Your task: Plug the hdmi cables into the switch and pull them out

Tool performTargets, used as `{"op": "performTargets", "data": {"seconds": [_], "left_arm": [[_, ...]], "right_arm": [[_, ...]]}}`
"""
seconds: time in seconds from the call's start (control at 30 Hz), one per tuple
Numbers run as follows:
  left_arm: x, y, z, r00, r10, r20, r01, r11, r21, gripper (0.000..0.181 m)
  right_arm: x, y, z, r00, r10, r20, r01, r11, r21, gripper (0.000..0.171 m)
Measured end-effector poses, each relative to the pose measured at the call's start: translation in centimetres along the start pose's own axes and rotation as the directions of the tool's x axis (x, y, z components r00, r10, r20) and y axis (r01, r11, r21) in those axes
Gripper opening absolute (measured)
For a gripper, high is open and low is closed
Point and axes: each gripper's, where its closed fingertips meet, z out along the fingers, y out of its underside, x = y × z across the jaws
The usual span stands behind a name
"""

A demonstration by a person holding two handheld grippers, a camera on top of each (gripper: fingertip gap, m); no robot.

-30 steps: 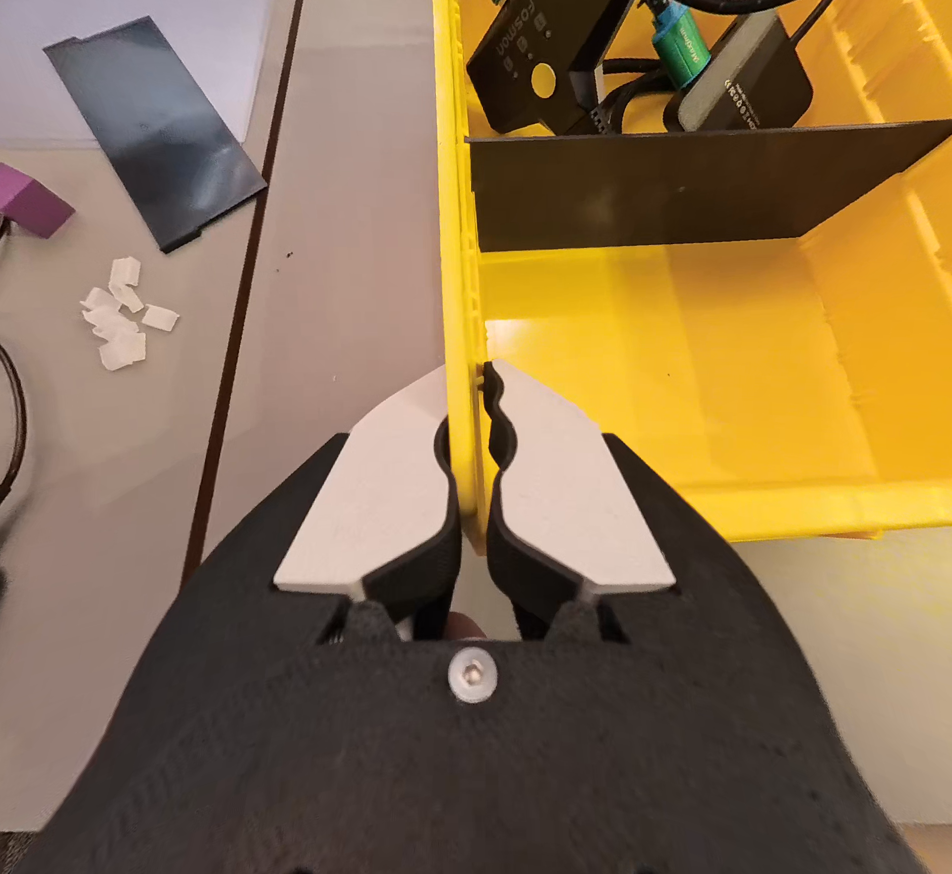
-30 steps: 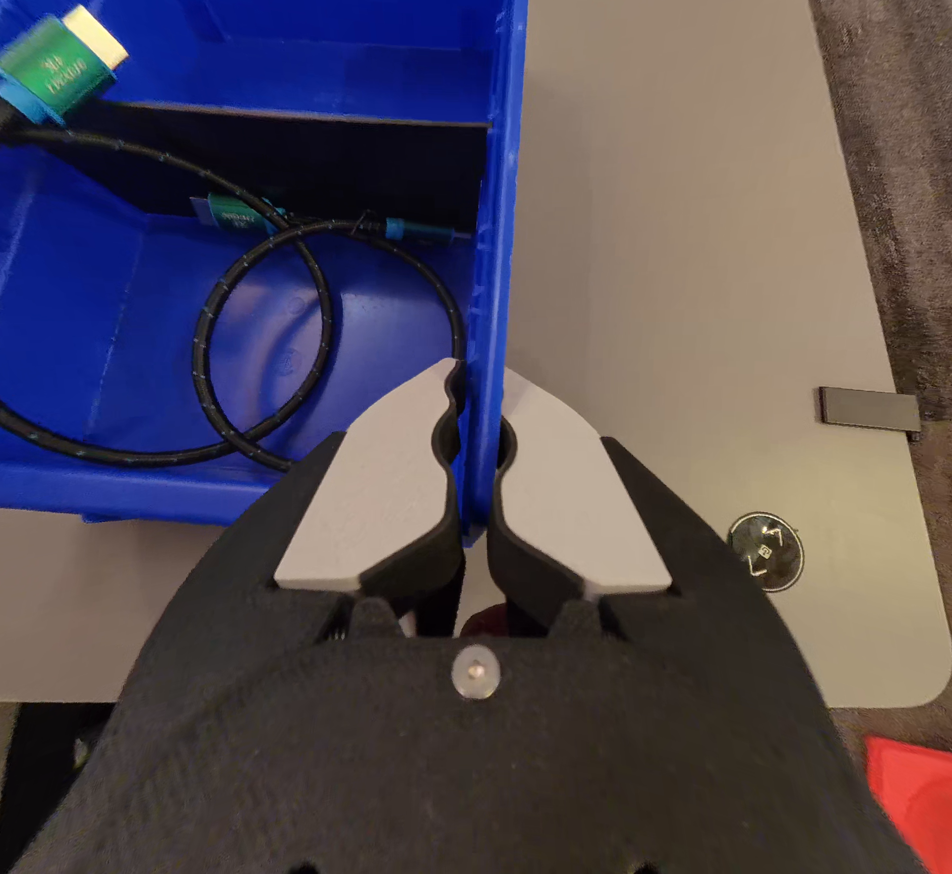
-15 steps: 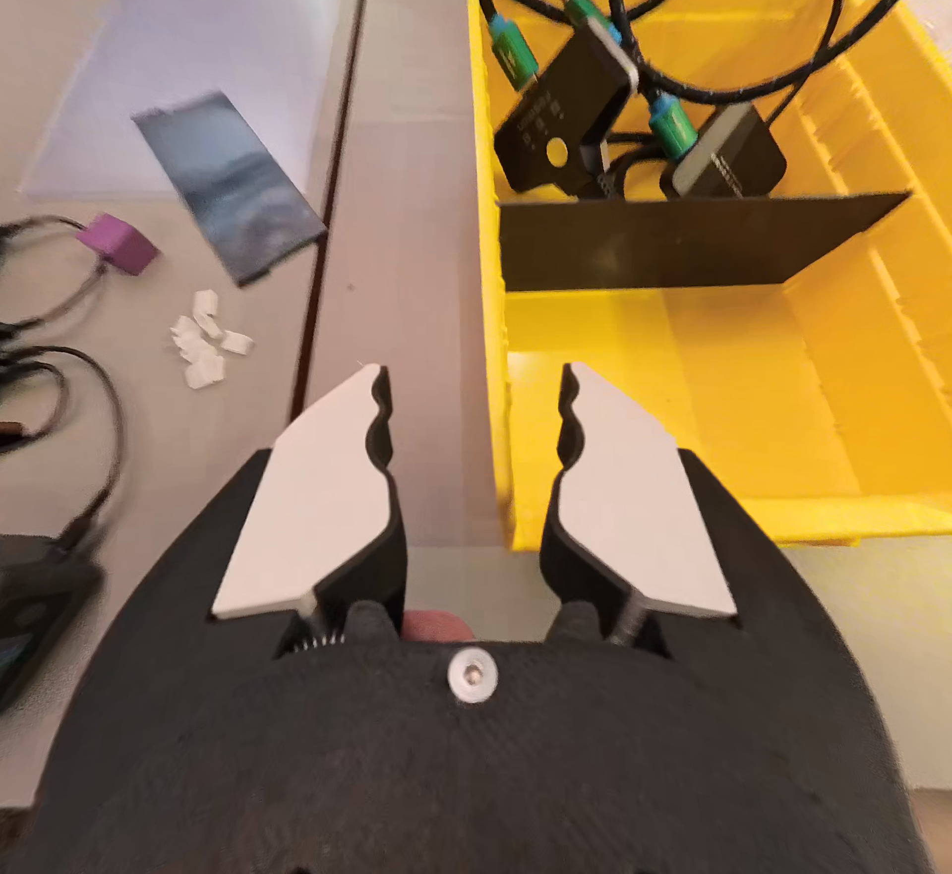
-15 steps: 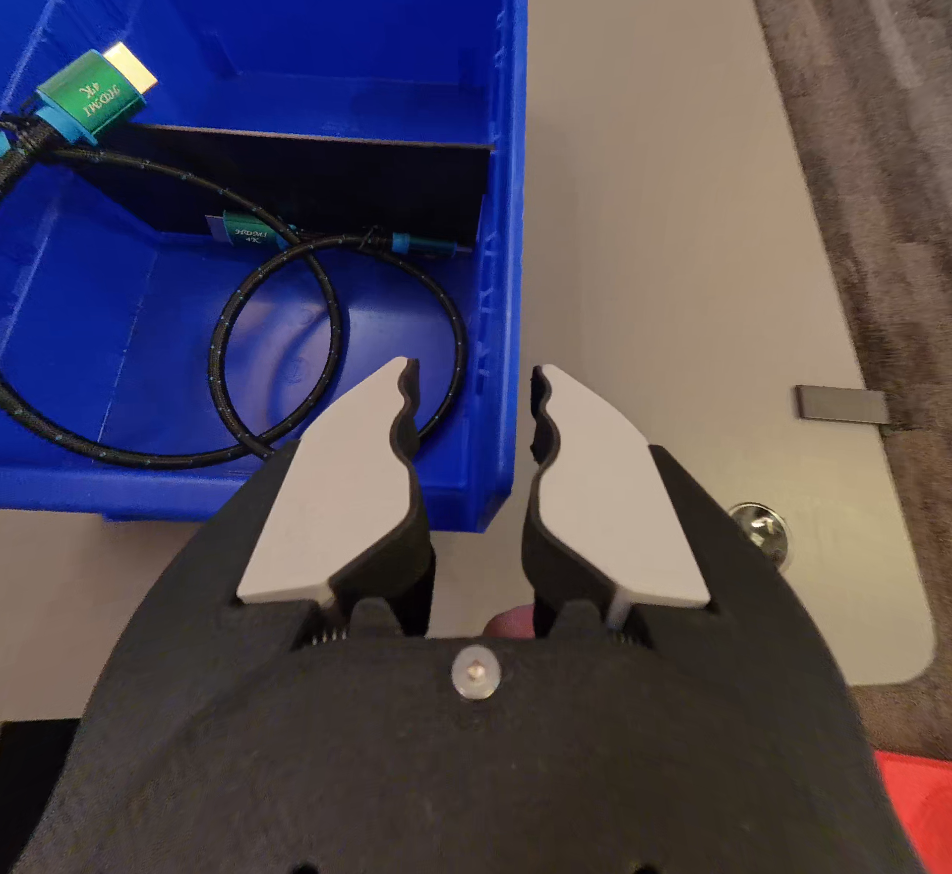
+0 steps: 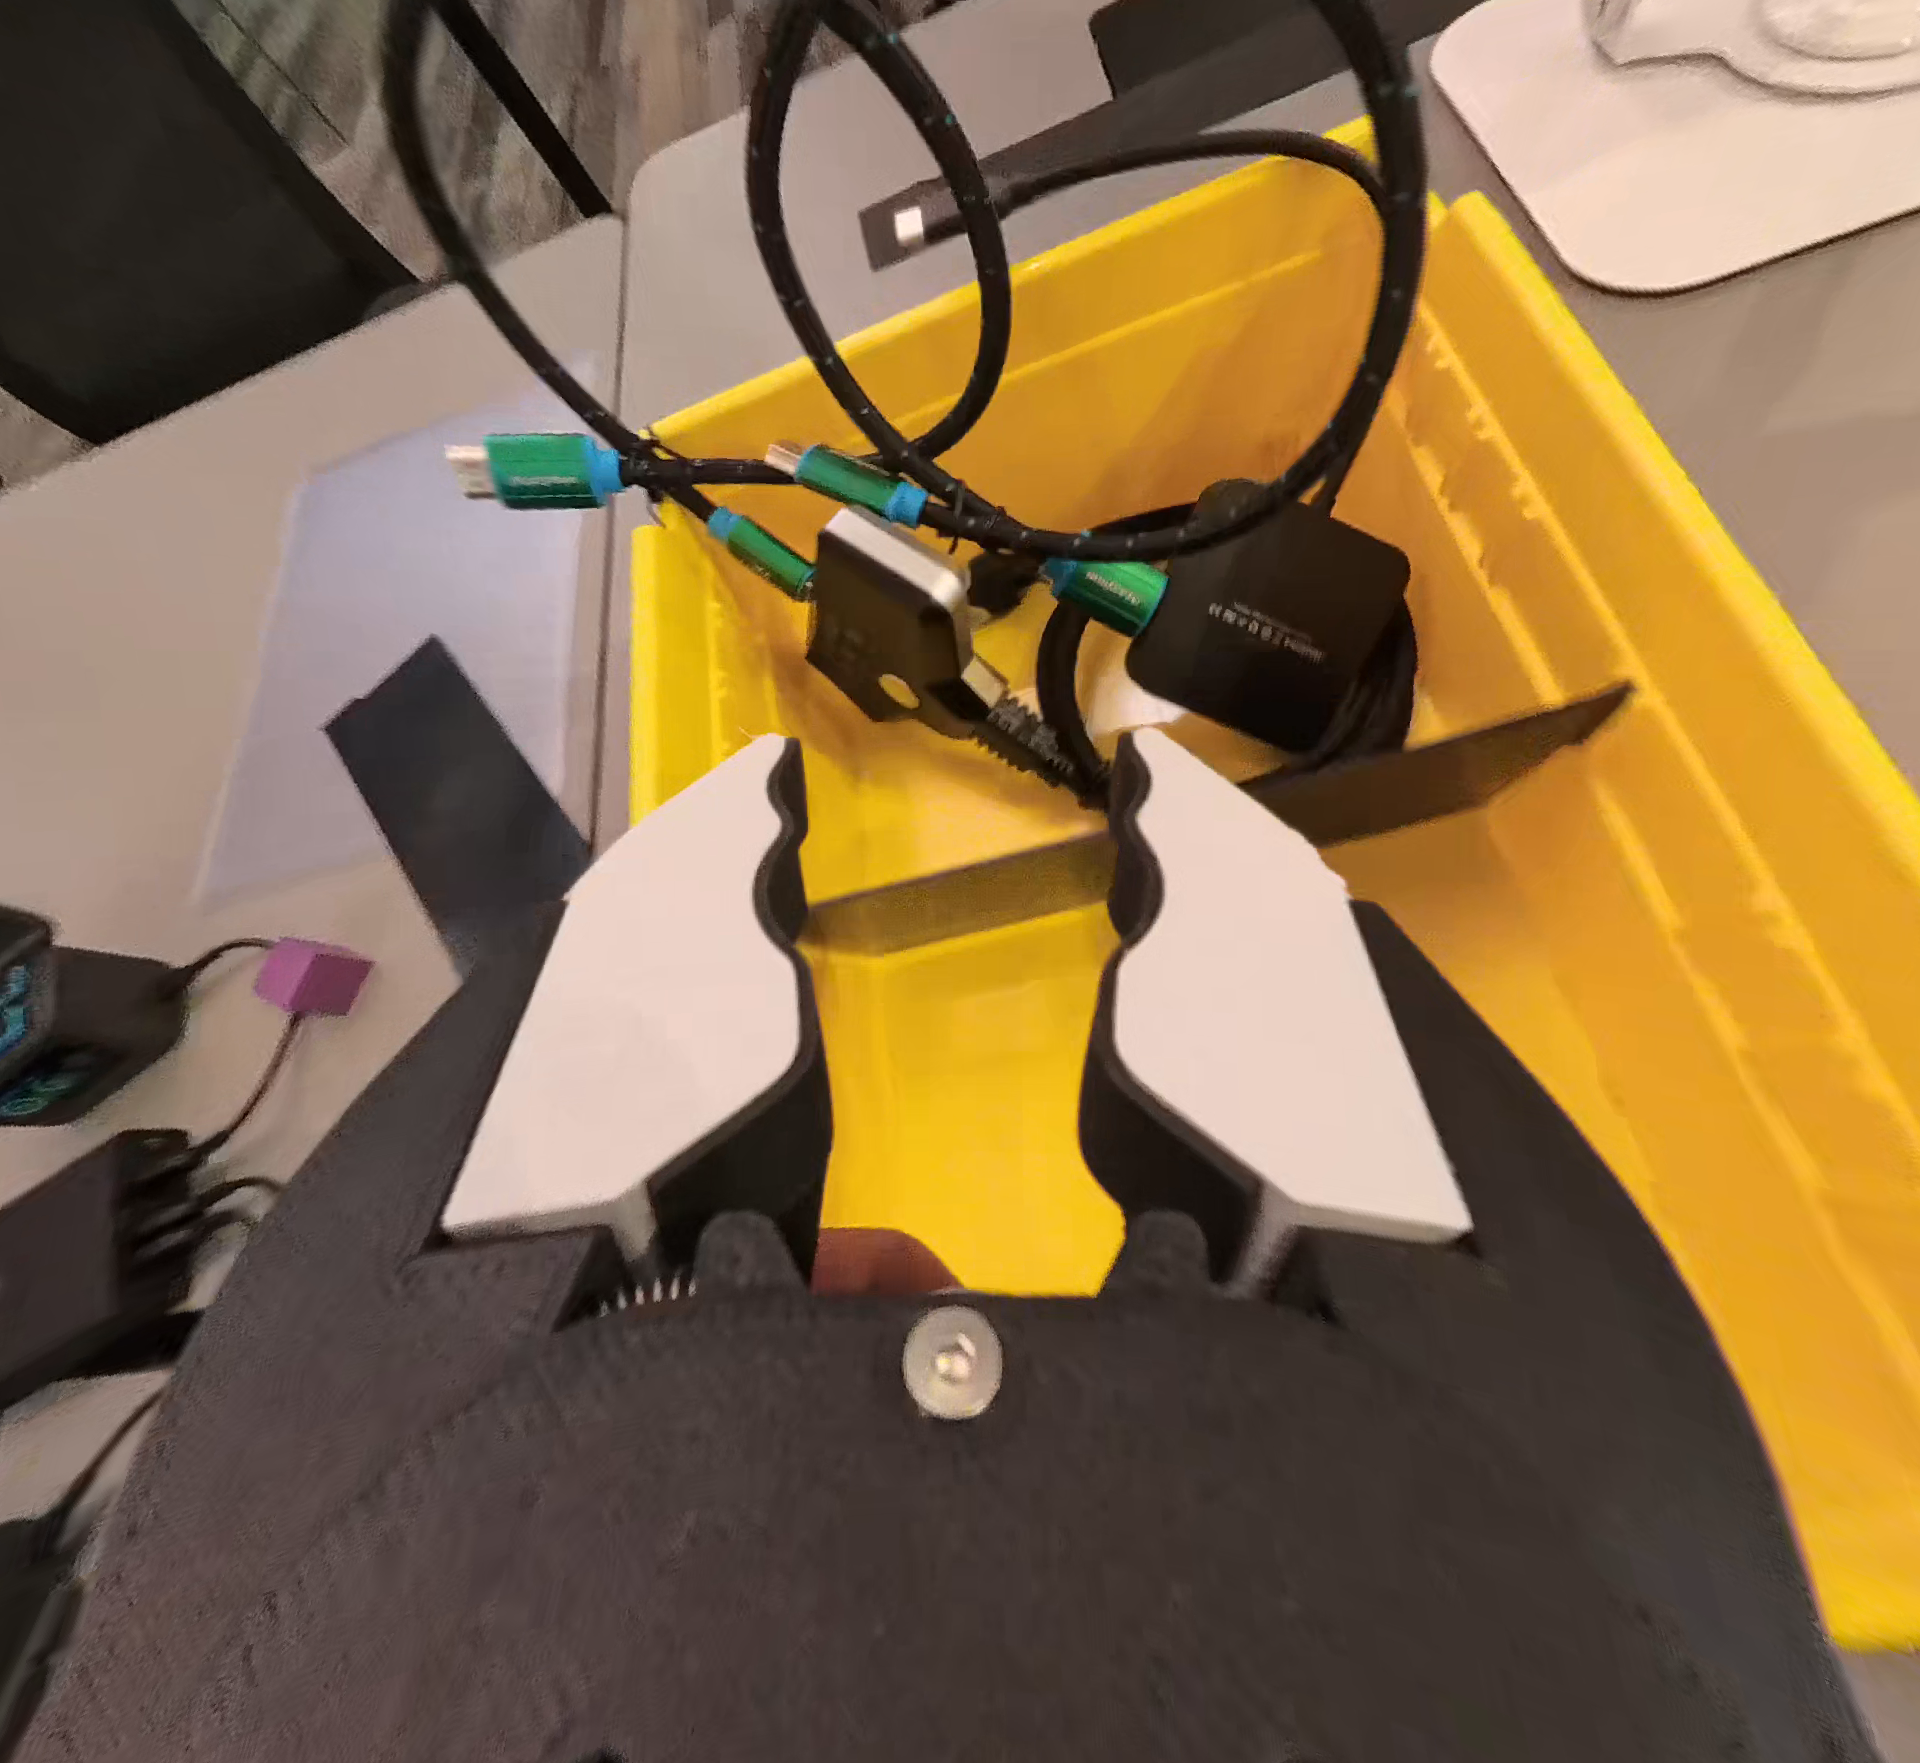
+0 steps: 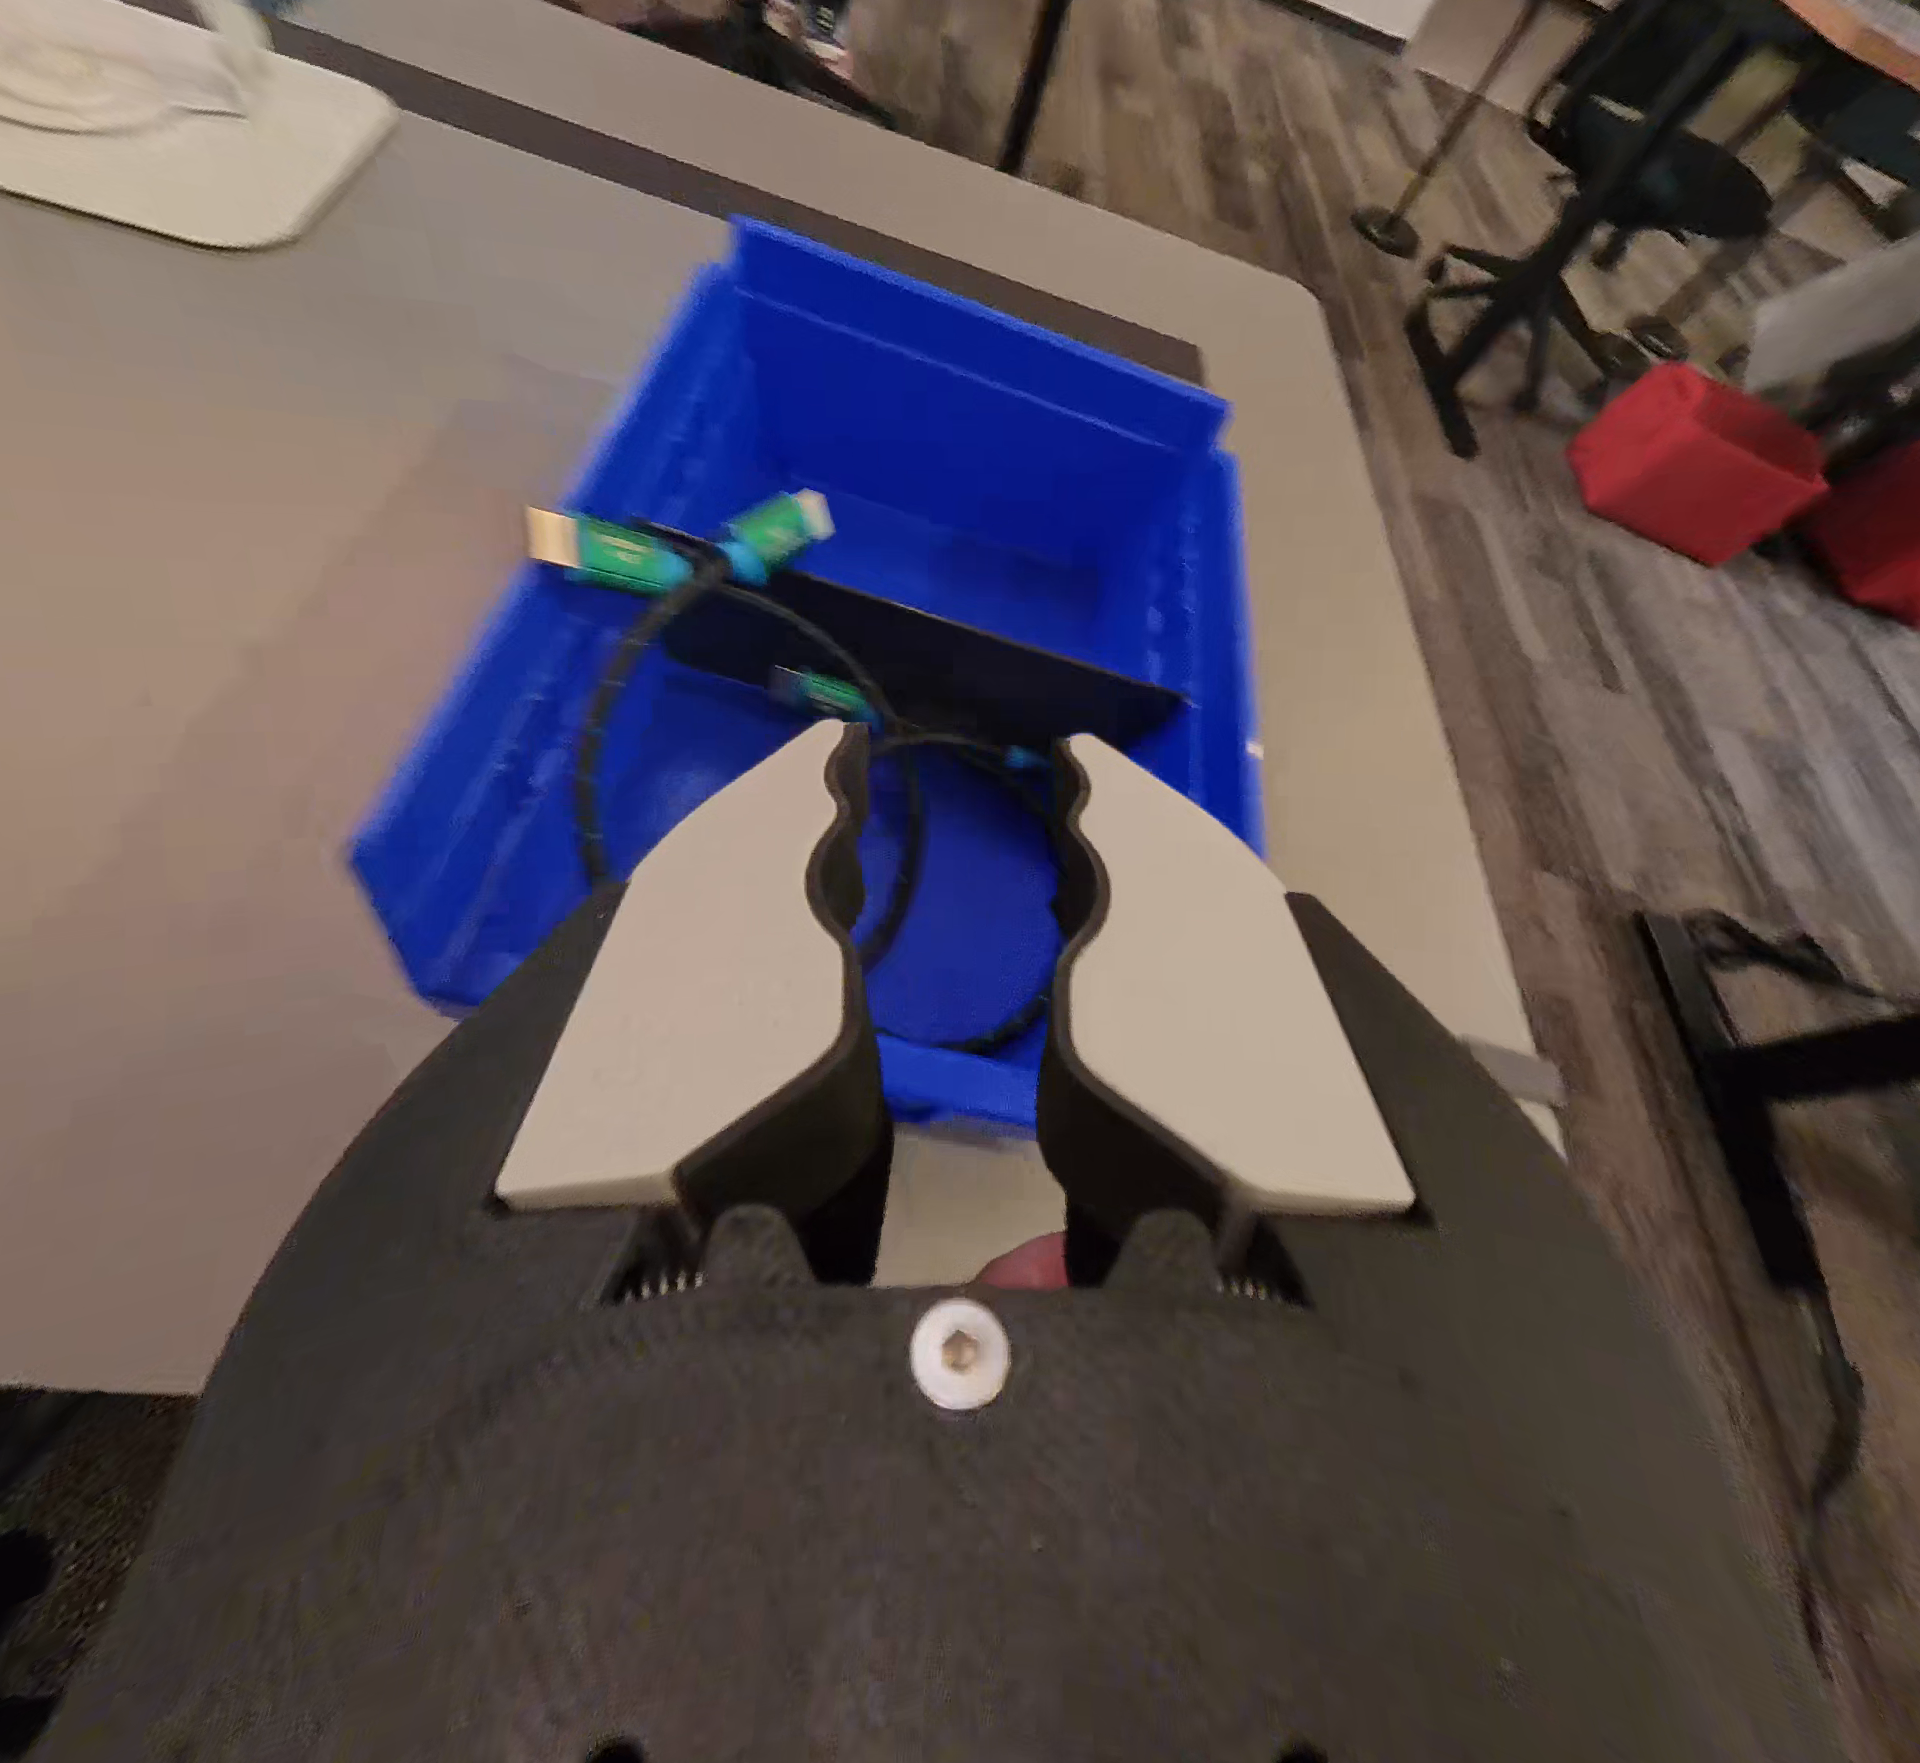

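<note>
In the left wrist view a yellow bin (image 5: 1621,882) holds two black HDMI switches, one with a silver edge (image 5: 883,622) and one square (image 5: 1268,633), behind a black divider (image 5: 1455,778). Black braided cables (image 5: 914,186) with green plugs loop up from them; one loose plug (image 5: 540,472) hangs over the bin's left rim. My left gripper (image 5: 956,768) is open and empty above the bin's near compartment. In the right wrist view a blue bin (image 6: 935,466) holds coiled HDMI cables (image 6: 603,757) with green plugs (image 6: 613,555). My right gripper (image 6: 961,747) is open and empty above it.
Left of the yellow bin lie a dark flat panel (image 5: 447,778) on a clear sheet, a purple block (image 5: 312,975) on a wire and black devices. A white stand base (image 5: 1683,103) sits at the back. Right of the blue bin the table ends; chairs and red boxes (image 6: 1694,466) stand on the floor. Across from one pair of fingers to the other is roughly 75 cm.
Both grippers let go of the bin walls, opened, and pulled back and up. They now look down into the bins from higher, with a more forward tilt.
</note>
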Motion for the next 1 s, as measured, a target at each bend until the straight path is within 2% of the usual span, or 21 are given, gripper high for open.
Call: {"op": "performTargets", "data": {"seconds": [0.07, 0.17, 0.23, 0.3, 0.5, 0.57, 0.67, 0.83, 1.0], "left_arm": [[0.4, 0.1, 2.3, 0.999, -0.035, -0.018, 0.033, 0.998, -0.056, 0.057], [-0.6, 0.8, 5.2, 0.998, -0.045, 0.035, 0.05, 0.99, -0.135, 0.058], [-0.6, 0.8, 6.1, 0.994, -0.11, 0.006, 0.109, 0.977, -0.181, 0.058], [-2.1, 0.6, 6.6, 0.992, -0.106, 0.067, 0.118, 0.969, -0.219, 0.059], [-2.3, 1.2, 9.1, 0.997, -0.062, 0.05, 0.076, 0.931, -0.358, 0.057], [-1.8, 1.7, 9.8, 0.995, -0.1, 0.016, 0.098, 0.913, -0.396, 0.049], [-1.8, 1.6, 10.3, 0.998, -0.063, 0.026, 0.068, 0.917, -0.393, 0.045], [-1.8, 0.6, 10.5, 0.997, -0.077, 0.021, 0.08, 0.955, -0.287, 0.032], [-2.2, -0.6, 9.8, 0.994, -0.105, 0.028, 0.108, 0.977, -0.182, 0.027]], "right_arm": [[-3.1, -1.2, 0.0, 0.996, -0.052, 0.069, 0.05, 0.998, 0.025, 0.032], [-8.1, -2.7, 0.1, 0.977, -0.121, 0.177, 0.111, 0.992, 0.065, 0.033], [-11.2, -3.4, 0.3, 0.956, -0.157, 0.247, 0.14, 0.986, 0.087, 0.032], [-13.8, -3.9, 0.5, 0.935, -0.185, 0.303, 0.162, 0.982, 0.101, 0.032], [-18.5, -5.0, 1.1, 0.889, -0.224, 0.398, 0.185, 0.974, 0.134, 0.032], [-19.5, -5.1, 1.2, 0.878, -0.236, 0.417, 0.195, 0.971, 0.139, 0.032], [-20.5, -4.9, 1.5, 0.866, -0.238, 0.44, 0.199, 0.971, 0.134, 0.031], [-21.3, -4.7, 2.1, 0.855, -0.229, 0.465, 0.192, 0.973, 0.126, 0.03], [-22.1, -4.6, 2.4, 0.842, -0.228, 0.488, 0.195, 0.974, 0.119, 0.03]]}}
